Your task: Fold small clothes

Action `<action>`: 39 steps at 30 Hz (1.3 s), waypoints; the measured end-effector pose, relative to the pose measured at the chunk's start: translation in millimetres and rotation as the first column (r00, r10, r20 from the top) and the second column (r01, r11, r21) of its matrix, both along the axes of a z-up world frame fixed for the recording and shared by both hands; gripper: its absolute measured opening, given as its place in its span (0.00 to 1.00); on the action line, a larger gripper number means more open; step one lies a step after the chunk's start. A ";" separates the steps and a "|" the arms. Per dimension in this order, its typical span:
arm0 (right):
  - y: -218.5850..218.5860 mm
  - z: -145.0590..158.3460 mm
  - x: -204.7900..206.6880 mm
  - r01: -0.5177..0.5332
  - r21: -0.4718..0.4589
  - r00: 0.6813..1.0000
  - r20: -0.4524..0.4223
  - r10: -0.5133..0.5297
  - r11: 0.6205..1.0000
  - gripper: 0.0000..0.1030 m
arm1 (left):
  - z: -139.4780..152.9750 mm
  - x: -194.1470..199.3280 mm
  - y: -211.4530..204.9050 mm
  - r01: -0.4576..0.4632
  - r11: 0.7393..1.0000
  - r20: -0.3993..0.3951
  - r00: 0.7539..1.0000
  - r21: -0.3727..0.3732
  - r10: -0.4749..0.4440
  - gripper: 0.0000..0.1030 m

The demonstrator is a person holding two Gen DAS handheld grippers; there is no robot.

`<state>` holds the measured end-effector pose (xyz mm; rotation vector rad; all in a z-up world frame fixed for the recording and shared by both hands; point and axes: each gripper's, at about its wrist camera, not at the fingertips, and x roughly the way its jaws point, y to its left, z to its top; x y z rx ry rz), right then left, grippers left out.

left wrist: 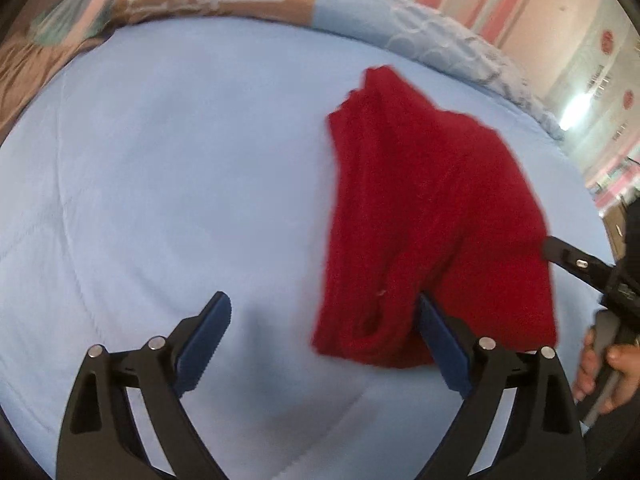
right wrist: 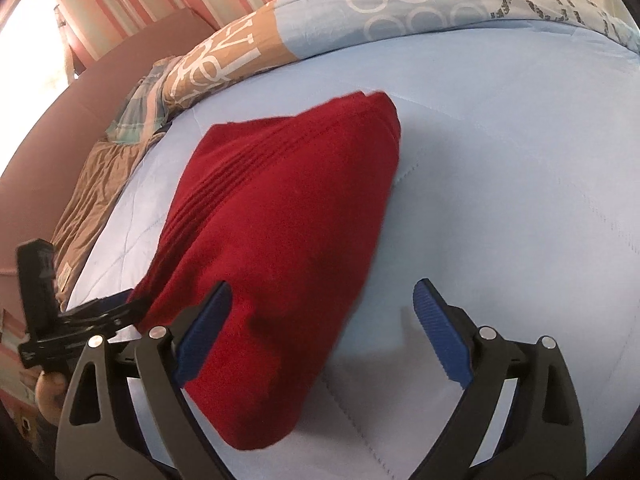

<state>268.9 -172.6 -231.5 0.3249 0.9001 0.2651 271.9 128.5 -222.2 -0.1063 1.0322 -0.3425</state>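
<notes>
Left wrist view: the left tool (left wrist: 324, 336) is spread wide, its right finger against the red cloth (left wrist: 432, 216) lying right of centre on the bed (left wrist: 160, 184); closing now could miss it. Right wrist view: the right tool (right wrist: 322, 330) is spread too, its left finger touching the cloth (right wrist: 280, 240), so a nudge could loosen the fold.

left gripper (left wrist: 324, 334) jaws spread wide over light blue quilt (left wrist: 160, 180); red knit garment (left wrist: 432, 216) bunched against its right finger.
</notes>
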 end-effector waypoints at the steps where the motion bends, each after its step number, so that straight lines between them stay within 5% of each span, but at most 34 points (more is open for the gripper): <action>1: -0.9 2.2 2.9 0.000 0.000 1.000 0.006 0.000 1.000 0.91 | 5.0 1.9 -4.2 0.031 0.999 0.005 1.000 -0.012 -0.031 0.94; 9: -1.5 7.7 32.0 -0.020 -0.018 1.000 -0.009 0.020 1.000 0.92 | -24.6 24.9 -40.1 0.217 0.976 -0.108 0.970 -0.025 -0.219 0.97; 18: 3.0 -8.8 50.0 -0.038 0.040 0.998 -0.051 0.040 0.998 0.95 | -30.8 35.1 -51.9 0.313 0.949 -0.125 0.941 -0.026 -0.314 0.98; 22: 6.8 -11.0 48.1 -0.022 0.030 0.998 -0.049 0.024 0.999 0.96 | -28.1 30.3 -55.9 0.320 0.947 -0.115 0.941 0.004 -0.318 0.99; 29: 17.2 7.6 23.3 0.026 -0.129 1.000 0.010 -0.025 0.991 0.96 | -25.9 29.3 -61.6 0.294 0.955 -0.085 0.953 0.036 -0.290 0.99; 39: 40.5 1.5 -24.7 0.042 -0.099 0.999 0.012 -0.041 0.994 0.95 | -24.2 42.3 -74.4 0.314 0.949 -0.074 0.948 0.038 -0.311 0.99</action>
